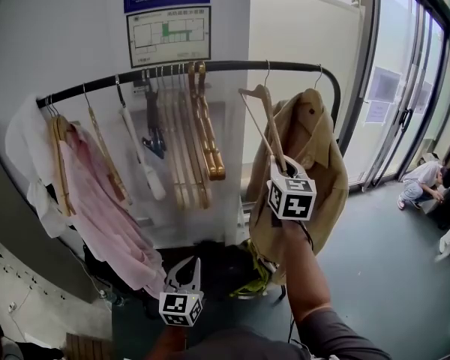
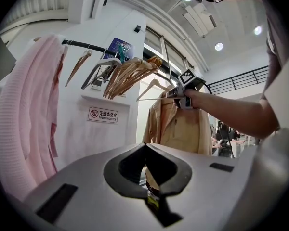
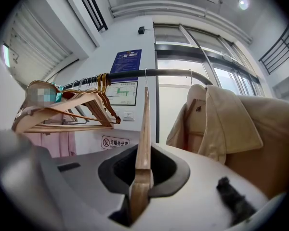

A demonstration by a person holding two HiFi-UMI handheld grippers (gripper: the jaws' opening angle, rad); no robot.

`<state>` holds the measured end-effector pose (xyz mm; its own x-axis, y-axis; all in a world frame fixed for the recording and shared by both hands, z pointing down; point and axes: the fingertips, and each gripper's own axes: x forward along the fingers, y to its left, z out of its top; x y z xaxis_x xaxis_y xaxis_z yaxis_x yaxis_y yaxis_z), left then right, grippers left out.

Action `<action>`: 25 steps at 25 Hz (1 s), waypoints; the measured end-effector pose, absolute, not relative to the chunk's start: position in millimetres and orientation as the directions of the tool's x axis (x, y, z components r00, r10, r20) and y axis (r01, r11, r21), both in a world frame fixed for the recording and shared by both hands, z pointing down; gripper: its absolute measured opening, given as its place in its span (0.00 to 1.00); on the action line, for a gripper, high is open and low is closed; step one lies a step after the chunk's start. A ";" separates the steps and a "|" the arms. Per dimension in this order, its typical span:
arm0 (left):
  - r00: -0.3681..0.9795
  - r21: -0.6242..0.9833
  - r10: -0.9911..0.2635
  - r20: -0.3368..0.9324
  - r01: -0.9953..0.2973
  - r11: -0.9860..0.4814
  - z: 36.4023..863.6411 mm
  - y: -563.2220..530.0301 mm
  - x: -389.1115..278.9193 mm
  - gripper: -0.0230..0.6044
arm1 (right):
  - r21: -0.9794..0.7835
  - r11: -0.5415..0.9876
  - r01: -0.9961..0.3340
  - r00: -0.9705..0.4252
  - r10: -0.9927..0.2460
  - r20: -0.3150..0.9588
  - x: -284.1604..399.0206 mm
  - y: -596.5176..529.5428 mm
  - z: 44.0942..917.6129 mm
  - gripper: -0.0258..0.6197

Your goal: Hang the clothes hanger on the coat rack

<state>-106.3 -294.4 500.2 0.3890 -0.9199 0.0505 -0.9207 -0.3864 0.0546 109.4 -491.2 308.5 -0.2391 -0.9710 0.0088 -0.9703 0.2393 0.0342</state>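
A light wooden hanger (image 1: 272, 130) hangs tilted from my right gripper (image 1: 285, 169), which is shut on the lower end of one arm. Its wire hook reaches the black rack bar (image 1: 232, 66), between a bunch of wooden hangers (image 1: 199, 126) and a beige jacket (image 1: 315, 148); I cannot tell whether the hook rests on the bar. In the right gripper view the hanger (image 3: 144, 129) rises from the jaws to the bar (image 3: 173, 72). My left gripper (image 1: 184, 268) stays low and to the left, shut and empty, pointing toward the rack (image 2: 82, 44).
A pink shirt (image 1: 97, 201) and a white garment hang at the bar's left end. A white wall with posted signs (image 1: 169, 36) stands behind the rack. Glass doors (image 1: 405, 88) lie to the right, where a person crouches on the floor (image 1: 424, 182).
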 end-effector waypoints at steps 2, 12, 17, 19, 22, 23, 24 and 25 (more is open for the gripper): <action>0.392 0.059 -0.918 0.057 -0.919 -0.389 502.8 -292.6 -106.6 0.05 | 0.045 0.243 -0.969 -0.243 -0.970 0.006 107.0 -489.6 309.4 0.10; 0.420 0.048 -0.906 0.062 -0.908 -0.417 501.1 -294.2 -104.7 0.05 | 0.072 0.207 -0.976 -0.216 -0.962 -0.165 118.1 -441.0 291.1 0.33; 0.437 0.055 -0.897 0.067 -0.899 -0.434 501.9 -294.6 -100.3 0.05 | 0.070 0.200 -0.977 -0.209 -0.962 -0.174 129.7 -399.0 323.2 0.33; 0.448 0.051 -0.893 0.055 -0.894 -0.445 497.5 -299.7 -95.4 0.05 | 0.087 0.216 -0.972 -0.227 -0.962 -0.150 129.8 -392.1 346.0 0.33; 0.462 0.041 -0.886 0.023 -0.886 -0.461 485.6 -308.1 -86.9 0.05 | 0.116 0.252 -0.961 -0.260 -0.963 -0.069 120.5 -376.6 391.5 0.33; 0.466 0.037 -0.885 0.014 -0.884 -0.465 481.4 -310.1 -84.3 0.05 | 0.106 0.267 -0.958 -0.273 -0.961 -0.049 116.5 -368.2 406.0 0.30; 0.470 0.033 -0.883 0.006 -0.882 -0.469 477.4 -311.8 -81.8 0.05 | 0.099 0.280 -0.955 -0.285 -0.958 -0.036 112.2 -358.9 418.9 0.23; 0.473 0.029 -0.881 0.000 -0.880 -0.473 474.0 -313.2 -79.4 0.05 | 0.103 0.290 -0.952 -0.294 -0.956 -0.023 107.5 -349.5 430.4 0.19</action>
<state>-79.4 -313.2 474.0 0.4734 -0.8808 0.0002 -0.8805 -0.4732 0.0288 107.5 -349.5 430.4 -0.2936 -0.9556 -0.0227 -0.9515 0.2899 0.1028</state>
